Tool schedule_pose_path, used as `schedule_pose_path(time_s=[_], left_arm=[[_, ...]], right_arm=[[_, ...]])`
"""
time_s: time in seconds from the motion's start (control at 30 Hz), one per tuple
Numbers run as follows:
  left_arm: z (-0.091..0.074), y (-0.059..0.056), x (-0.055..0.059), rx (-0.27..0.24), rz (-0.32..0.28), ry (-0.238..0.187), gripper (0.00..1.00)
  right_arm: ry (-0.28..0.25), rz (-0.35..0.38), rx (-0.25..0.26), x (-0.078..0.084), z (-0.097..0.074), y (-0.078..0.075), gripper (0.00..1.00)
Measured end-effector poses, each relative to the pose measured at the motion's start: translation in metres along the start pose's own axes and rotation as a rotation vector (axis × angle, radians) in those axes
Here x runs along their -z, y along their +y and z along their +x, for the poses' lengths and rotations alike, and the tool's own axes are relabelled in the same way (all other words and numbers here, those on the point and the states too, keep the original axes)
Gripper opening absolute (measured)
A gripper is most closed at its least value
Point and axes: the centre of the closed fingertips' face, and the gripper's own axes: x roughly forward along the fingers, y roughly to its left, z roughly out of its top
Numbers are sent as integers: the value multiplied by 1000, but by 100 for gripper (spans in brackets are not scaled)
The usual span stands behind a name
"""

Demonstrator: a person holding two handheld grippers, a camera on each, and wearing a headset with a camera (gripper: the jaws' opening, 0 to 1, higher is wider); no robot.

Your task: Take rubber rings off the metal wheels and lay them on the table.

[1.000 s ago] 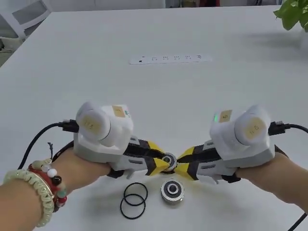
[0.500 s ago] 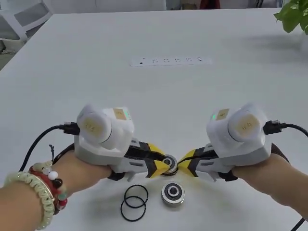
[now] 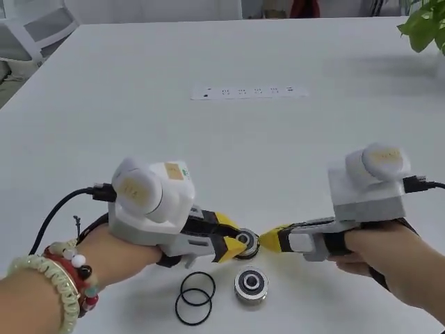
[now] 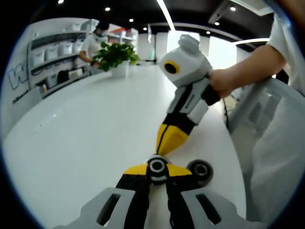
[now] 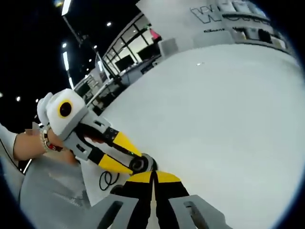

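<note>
Where the left gripper [image 3: 238,245] clamps a small metal wheel [image 4: 157,167] at lower centre of the head view, the right gripper [image 5: 153,174] meets it, jaws pressed together. Whether they pinch its rubber ring is unclear. Just below, a second wheel [image 3: 250,284] and two loose rings [image 3: 195,298] lie on the table [image 3: 208,153]. The rings look light and stretchy, and are probably best nipped at the outer edge.

The right claw [image 3: 268,240] has rolled upright, its body swung rightward.
</note>
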Motion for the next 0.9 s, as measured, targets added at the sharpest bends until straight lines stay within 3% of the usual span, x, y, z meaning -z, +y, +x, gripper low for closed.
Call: schedule_pose_path(time_s=[0.1,0.13,0.9], left_arm=[[0,0,0,-3,0,-4,14],[0,0,0,-3,-1,-5,14],[-2,0,0,-7,10,-9,13]], right_arm=[[-42,97,-53,-7,-2,3,0],[-21,117,-55,-2,-2,5,0],[-22,128,-58,-7,-3,23,0]])
